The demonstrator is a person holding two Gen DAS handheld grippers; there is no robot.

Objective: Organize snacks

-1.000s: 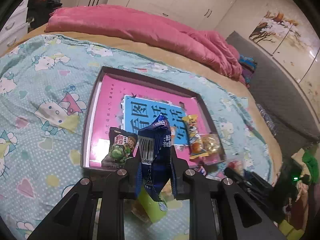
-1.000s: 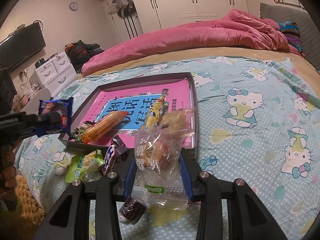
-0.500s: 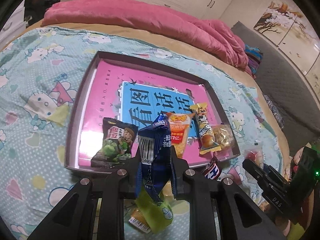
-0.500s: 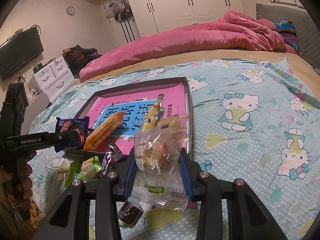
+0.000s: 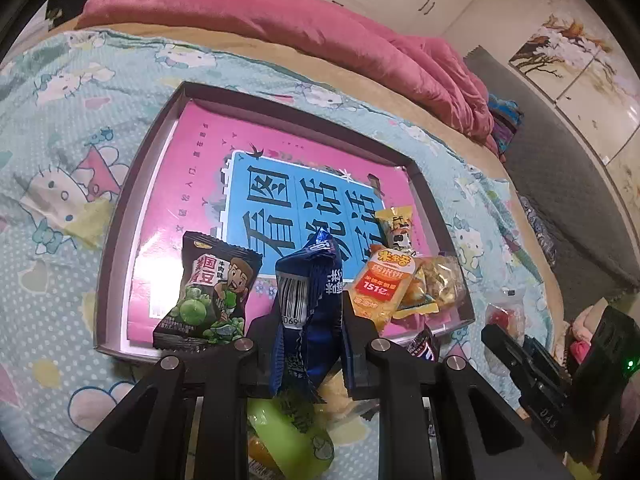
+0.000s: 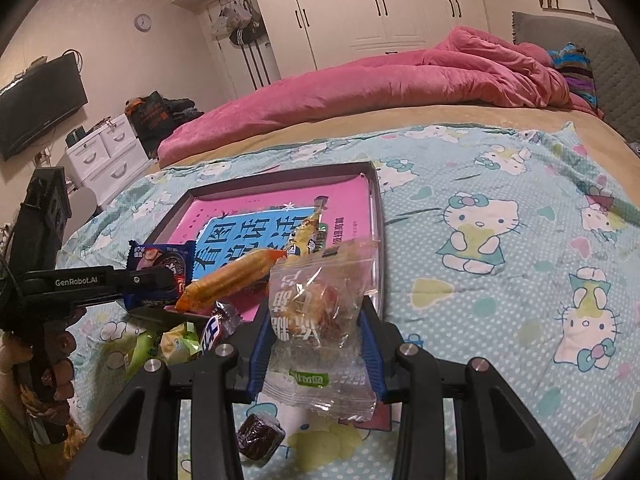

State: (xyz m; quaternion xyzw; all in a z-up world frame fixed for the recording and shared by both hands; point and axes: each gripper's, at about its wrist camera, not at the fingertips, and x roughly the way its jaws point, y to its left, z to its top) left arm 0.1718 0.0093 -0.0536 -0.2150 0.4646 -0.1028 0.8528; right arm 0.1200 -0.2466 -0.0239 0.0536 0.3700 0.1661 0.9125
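Our left gripper [image 5: 308, 320] stays clamped on the dark blue snack packet [image 5: 310, 300], now held nearer the tray's [image 5: 120, 216] front edge than a second ago, between the green pea packet [image 5: 210, 292] and orange rice-cracker packet [image 5: 380, 288]. Our right gripper [image 6: 316, 344] still pinches the clear candy bag [image 6: 320, 320] above the Hello Kitty sheet [image 6: 500, 280], beside the tray's near corner.

I saw a pink blanket [image 6: 400, 76] heaped across the bed, a Hello Kitty sheet [image 6: 500, 240], white wardrobes [image 6: 360, 8], a wall clock [image 6: 143, 22], a TV [image 6: 36, 108], a white drawer unit [image 6: 106, 156], a tree painting [image 5: 560, 56]
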